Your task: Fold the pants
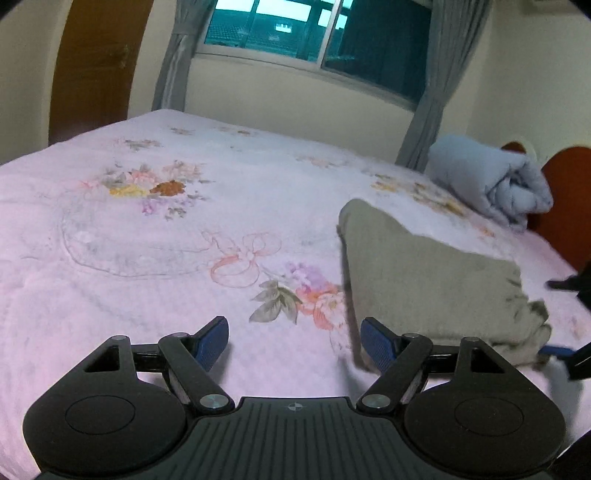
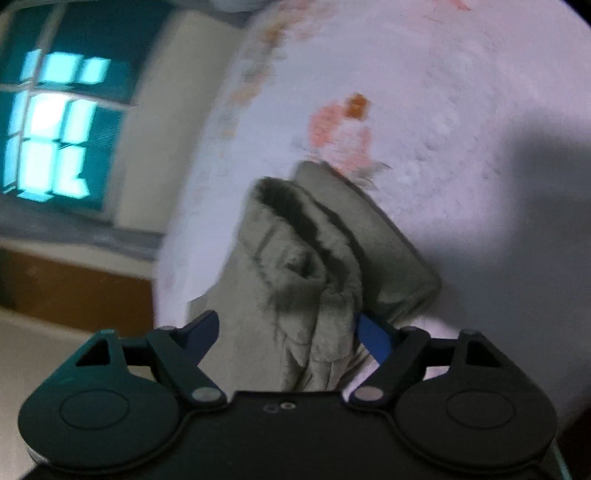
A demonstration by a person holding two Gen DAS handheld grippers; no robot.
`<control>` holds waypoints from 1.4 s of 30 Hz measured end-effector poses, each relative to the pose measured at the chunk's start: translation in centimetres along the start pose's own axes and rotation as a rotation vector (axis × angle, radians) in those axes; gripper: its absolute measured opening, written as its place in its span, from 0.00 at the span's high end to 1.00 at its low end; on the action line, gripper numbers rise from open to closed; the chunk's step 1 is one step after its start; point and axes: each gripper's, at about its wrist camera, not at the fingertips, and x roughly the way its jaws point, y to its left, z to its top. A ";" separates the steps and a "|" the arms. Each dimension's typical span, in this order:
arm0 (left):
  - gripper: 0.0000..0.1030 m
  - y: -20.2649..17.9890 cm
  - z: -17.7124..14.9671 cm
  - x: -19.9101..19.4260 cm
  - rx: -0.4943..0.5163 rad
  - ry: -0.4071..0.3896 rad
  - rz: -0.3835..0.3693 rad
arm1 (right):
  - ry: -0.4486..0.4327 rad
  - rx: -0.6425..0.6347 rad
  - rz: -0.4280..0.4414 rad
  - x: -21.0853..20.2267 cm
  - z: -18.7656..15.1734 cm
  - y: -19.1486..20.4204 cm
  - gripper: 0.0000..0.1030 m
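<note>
Olive-grey pants (image 1: 428, 280) lie folded into a compact bundle on the pink floral bedspread (image 1: 166, 229), at the right of the left wrist view. My left gripper (image 1: 293, 341) is open and empty, just above the bedspread, its right finger next to the bundle's left edge. My right gripper (image 2: 286, 339) is open, with the bunched end of the pants (image 2: 314, 280) lying between its fingers; the view is tilted and blurred. Its blue fingertip (image 1: 554, 350) shows at the bundle's right end in the left wrist view.
A rolled light-blue blanket (image 1: 491, 181) lies at the far right of the bed by a red-brown headboard (image 1: 569, 192). A window (image 1: 314, 33) with grey curtains is beyond the bed, a wooden door (image 1: 96, 66) at the left.
</note>
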 end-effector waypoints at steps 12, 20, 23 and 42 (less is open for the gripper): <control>0.24 -2.2 -0.2 1.1 0.096 0.068 -0.119 | -0.097 -0.355 0.273 -1.5 -1.4 8.3 0.81; 0.24 -5.2 -0.4 3.0 0.220 0.154 -0.109 | -0.091 -0.199 0.010 1.1 0.4 -1.5 0.80; 0.24 -5.1 -0.3 3.6 0.205 0.167 -0.097 | -0.090 -0.124 0.070 0.8 0.5 -4.5 0.75; 0.16 -6.2 -0.2 6.1 0.168 0.162 0.122 | -0.041 -0.329 0.008 1.8 0.8 -0.3 0.75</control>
